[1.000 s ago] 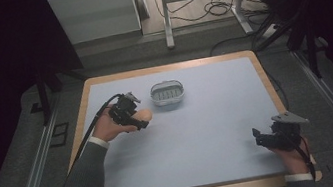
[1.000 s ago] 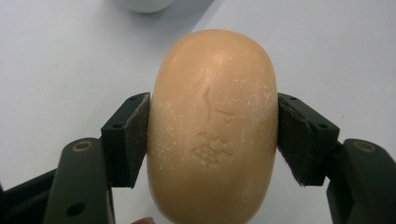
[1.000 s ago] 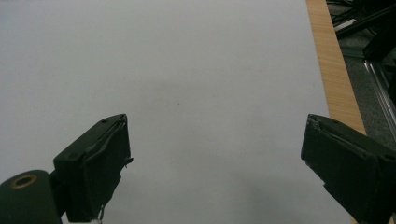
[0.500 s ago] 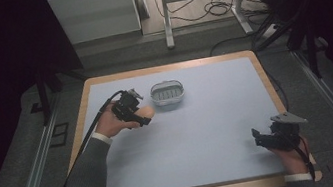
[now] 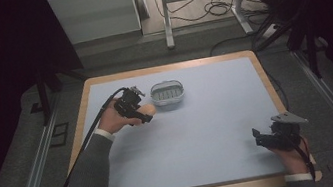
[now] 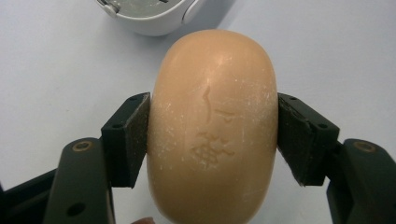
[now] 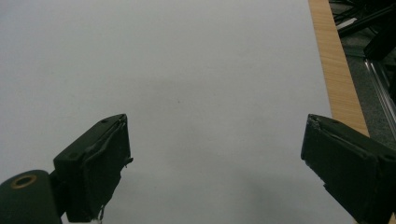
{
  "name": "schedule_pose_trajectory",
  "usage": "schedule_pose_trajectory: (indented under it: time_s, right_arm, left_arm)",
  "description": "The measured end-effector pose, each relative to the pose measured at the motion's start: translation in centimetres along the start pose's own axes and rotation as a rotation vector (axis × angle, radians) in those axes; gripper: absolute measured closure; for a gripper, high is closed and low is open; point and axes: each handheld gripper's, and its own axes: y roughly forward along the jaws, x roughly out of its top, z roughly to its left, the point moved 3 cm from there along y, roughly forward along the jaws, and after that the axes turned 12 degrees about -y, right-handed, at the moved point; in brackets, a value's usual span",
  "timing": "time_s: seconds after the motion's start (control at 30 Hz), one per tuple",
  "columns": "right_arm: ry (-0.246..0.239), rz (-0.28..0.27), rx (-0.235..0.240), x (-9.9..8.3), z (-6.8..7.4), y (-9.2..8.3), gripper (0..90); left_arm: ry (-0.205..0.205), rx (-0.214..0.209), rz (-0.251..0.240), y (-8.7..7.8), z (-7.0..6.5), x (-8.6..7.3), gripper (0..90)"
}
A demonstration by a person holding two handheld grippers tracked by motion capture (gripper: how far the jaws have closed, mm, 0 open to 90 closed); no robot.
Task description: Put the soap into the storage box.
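Overhead, left gripper (image 5: 143,111) clamped on a soap (image 5: 147,109), held near the table's (image 5: 211,132) far-left part, just beside a white dish (image 5: 168,94). Right gripper (image 5: 263,139) resting low at the near-right corner, well apart from both, jaws spread with nothing between.

Closer, along the left gripper (image 6: 212,135): pads pressing both flanks of the tan oval soap (image 6: 213,126), stamped marks facing up, dish (image 6: 149,16) rim just beyond its far end.

Along the right gripper (image 7: 215,163): jaws wide apart over bare pale tabletop (image 7: 187,70), wooden edge (image 7: 337,65) off to one side.
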Motion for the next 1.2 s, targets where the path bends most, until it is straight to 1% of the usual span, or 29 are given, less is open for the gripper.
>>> schedule_pose_trajectory:
  time_s: [0.03, 0.07, 0.1, 0.23, 0.37, 0.43, 0.53, 0.63, 0.77, 0.83, 0.87, 0.97, 1.07, 1.1, 1.17, 1.2]
  right_arm:
    - [0.001, 0.001, 0.000, 0.0, 0.0, 0.0, 8.0]
    - [0.001, 0.003, 0.001, 0.0, 0.0, 0.1, 8.0]
    - [0.001, 0.005, 0.001, 0.0, 0.0, 0.1, 8.0]
    - [-0.001, 0.003, 0.002, 0.0, 0.0, 0.1, 8.0]
    - [0.002, 0.004, 0.000, -0.1, 0.0, 0.1, 8.0]
    - [0.002, 0.002, 0.000, 0.0, 0.0, 0.0, 8.0]
    - [0.004, 0.002, 0.000, 0.0, 0.0, 0.0, 8.0]
    - [0.002, 0.003, -0.002, -0.1, -0.1, 0.0, 8.0]
    - [0.001, 0.003, -0.001, -0.1, -0.1, 0.0, 8.0]
    - [-0.002, 0.005, 0.000, -0.1, 0.0, 0.1, 8.0]
    - [-0.002, 0.005, 0.000, -0.1, 0.0, 0.1, 8.0]
    - [0.000, 0.009, -0.002, -0.2, -0.1, 0.2, 8.0]
    - [-0.001, 0.009, -0.002, -0.2, -0.1, 0.2, 8.0]
    - [-0.001, 0.009, -0.002, -0.2, -0.1, 0.2, 8.0]
    - [0.000, 0.009, -0.002, -0.2, -0.1, 0.2, 8.0]
    - [0.001, 0.009, 0.000, -0.2, -0.1, 0.2, 8.0]
  left_arm:
    - [0.005, -0.005, 0.003, 0.1, 0.1, 0.1, 32.2]
    - [-0.001, -0.010, 0.001, 0.2, 0.1, 0.2, 32.2]
    - [-0.006, -0.009, 0.001, 0.3, 0.2, 0.4, 32.2]
    - [-0.007, -0.003, 0.006, 0.4, 0.4, 0.6, 32.2]
    - [-0.017, -0.009, 0.000, 0.2, 0.7, 1.0, 32.2]
    - [-0.013, 0.002, 0.006, 0.3, 0.8, 1.2, 32.2]
    - [-0.019, -0.003, 0.001, 0.3, 0.8, 1.4, 32.2]
    - [0.004, 0.017, 0.010, 0.4, 0.6, 1.9, 32.2]
    - [0.012, 0.009, 0.016, 0.7, 0.6, 2.4, 32.2]
    - [0.019, 0.020, 0.022, 1.0, 0.5, 2.8, 32.2]
    - [0.019, 0.020, 0.022, 1.0, 0.5, 2.8, 32.2]
    - [0.023, 0.007, 0.018, 1.0, 0.6, 3.5, 32.3]
    - [0.028, 0.016, 0.021, 1.1, 0.6, 3.9, 32.2]
    - [0.027, 0.009, 0.018, 1.1, 0.6, 4.2, 32.2]
    - [0.028, 0.007, 0.014, 1.1, 0.6, 4.3, 32.2]
    - [0.027, -0.002, 0.009, 1.3, 0.5, 4.5, 32.2]
